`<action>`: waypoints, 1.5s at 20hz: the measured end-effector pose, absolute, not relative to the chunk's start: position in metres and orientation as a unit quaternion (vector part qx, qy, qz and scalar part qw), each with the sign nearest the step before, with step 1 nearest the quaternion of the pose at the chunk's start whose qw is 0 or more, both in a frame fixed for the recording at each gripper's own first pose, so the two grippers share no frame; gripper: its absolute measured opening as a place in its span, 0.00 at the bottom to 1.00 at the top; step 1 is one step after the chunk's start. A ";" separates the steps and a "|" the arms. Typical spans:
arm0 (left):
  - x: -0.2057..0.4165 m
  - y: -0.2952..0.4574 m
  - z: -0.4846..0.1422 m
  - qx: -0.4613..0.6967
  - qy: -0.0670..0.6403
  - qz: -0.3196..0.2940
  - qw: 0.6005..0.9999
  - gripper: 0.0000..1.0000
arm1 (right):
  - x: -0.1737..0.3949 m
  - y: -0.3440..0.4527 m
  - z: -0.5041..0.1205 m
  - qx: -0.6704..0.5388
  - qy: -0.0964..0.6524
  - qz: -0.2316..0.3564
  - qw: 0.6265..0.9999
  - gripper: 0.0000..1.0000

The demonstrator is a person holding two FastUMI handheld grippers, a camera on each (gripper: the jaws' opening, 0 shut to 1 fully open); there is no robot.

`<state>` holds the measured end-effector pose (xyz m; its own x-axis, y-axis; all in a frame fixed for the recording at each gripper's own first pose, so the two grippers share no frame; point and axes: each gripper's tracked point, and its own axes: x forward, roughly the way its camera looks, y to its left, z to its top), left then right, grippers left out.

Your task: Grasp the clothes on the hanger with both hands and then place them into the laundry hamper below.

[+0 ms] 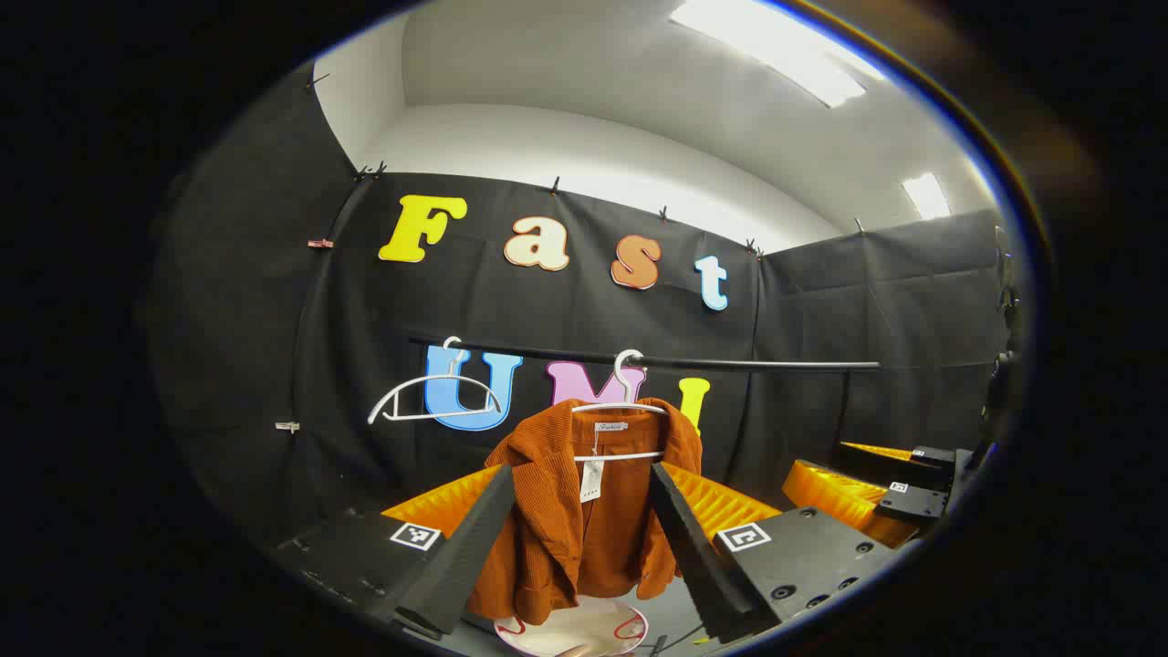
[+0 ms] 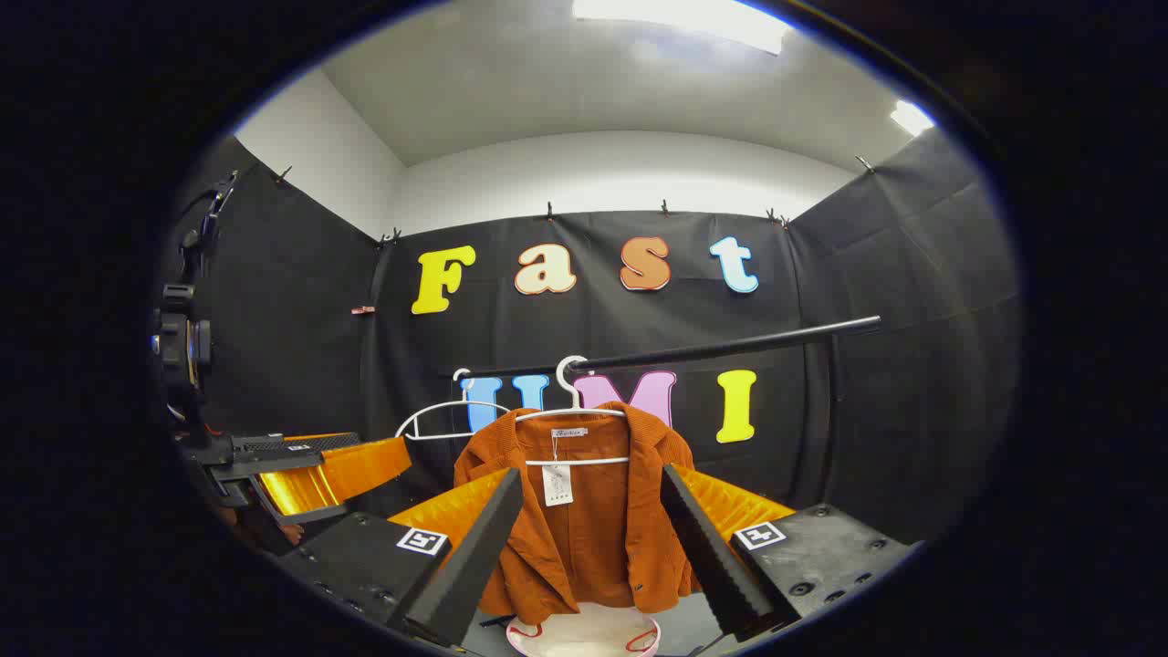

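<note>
An orange corduroy jacket [image 1: 547, 511] [image 2: 593, 529] hangs on a white hanger [image 1: 620, 406] [image 2: 570, 412] from a black rail [image 1: 757, 364] [image 2: 730, 347], with a paper tag at its collar. Below it stands a white laundry hamper [image 1: 570, 631] [image 2: 584, 634] with red handles. My left gripper [image 1: 581, 470] is open, short of the jacket, which shows through the gap between its fingers. My right gripper [image 2: 591, 473] is open too, also facing the jacket with nothing between its fingers. Each gripper appears in the other's view: the right [image 1: 876, 493], the left [image 2: 292, 470].
An empty white hanger [image 1: 433, 399] [image 2: 447, 415] hangs on the rail to the left of the jacket. Black cloth walls close the booth at the back and on both sides.
</note>
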<state>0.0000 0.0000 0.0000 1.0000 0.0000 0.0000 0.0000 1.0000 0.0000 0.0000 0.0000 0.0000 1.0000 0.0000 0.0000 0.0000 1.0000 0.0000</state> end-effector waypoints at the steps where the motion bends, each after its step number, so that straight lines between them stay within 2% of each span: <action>1: -0.001 0.000 0.002 0.000 -0.001 0.000 1.000 0.94 | 0.000 0.000 -0.001 0.001 0.001 0.001 1.000 0.98; 15: -0.003 -0.002 0.009 0.008 -0.039 -0.002 0.999 0.94 | 0.004 -0.002 -0.004 0.010 0.007 -0.012 1.000 0.98; 29: 0.001 -0.002 0.002 -0.005 -0.028 -0.026 0.999 0.94 | 0.011 0.001 -0.010 0.005 0.009 -0.038 0.999 1.00; 30: 0.002 -0.002 0.002 -0.004 -0.027 -0.026 0.999 0.94 | 0.011 0.003 -0.011 0.005 0.010 -0.040 0.999 0.98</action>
